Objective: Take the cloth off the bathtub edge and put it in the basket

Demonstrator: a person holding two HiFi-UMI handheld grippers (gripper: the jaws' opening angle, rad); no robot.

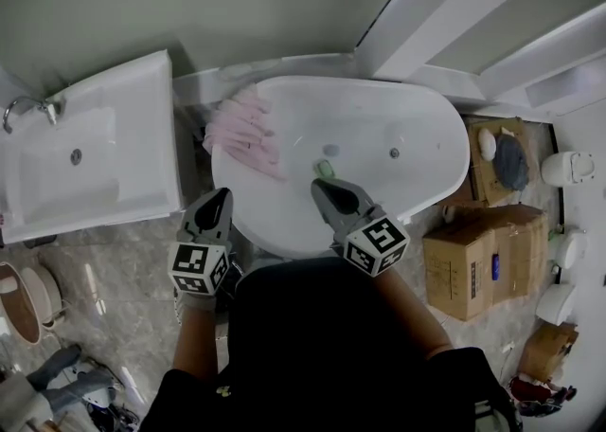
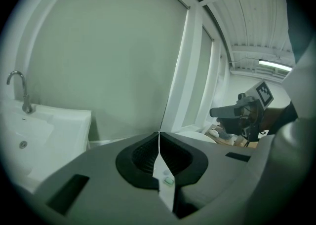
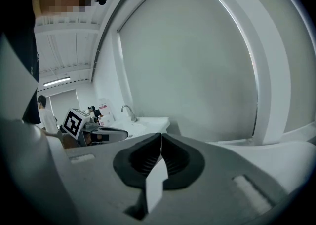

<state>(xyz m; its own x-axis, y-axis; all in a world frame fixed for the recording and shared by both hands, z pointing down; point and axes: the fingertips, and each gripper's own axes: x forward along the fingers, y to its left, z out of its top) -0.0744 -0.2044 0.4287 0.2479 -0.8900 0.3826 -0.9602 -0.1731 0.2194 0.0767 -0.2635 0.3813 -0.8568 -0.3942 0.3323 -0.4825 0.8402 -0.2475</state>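
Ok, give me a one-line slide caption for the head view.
Left gripper and right gripper, both shut, near the bathtub; pink cloth draped on its far-left edge.

- I see the white bathtub [image 1: 445, 127] straight ahead of my left gripper [image 1: 220, 198] and right gripper [image 1: 327, 191].
- A pink cloth [image 1: 244, 129] drapes over the tub's edge, ahead of the left gripper.
- A small green object [image 1: 325, 169] lies inside the tub, just beyond the right gripper.
- Cardboard boxes [image 1: 483, 264] stand on the tiled floor [image 1: 114, 269], to the right gripper's right.
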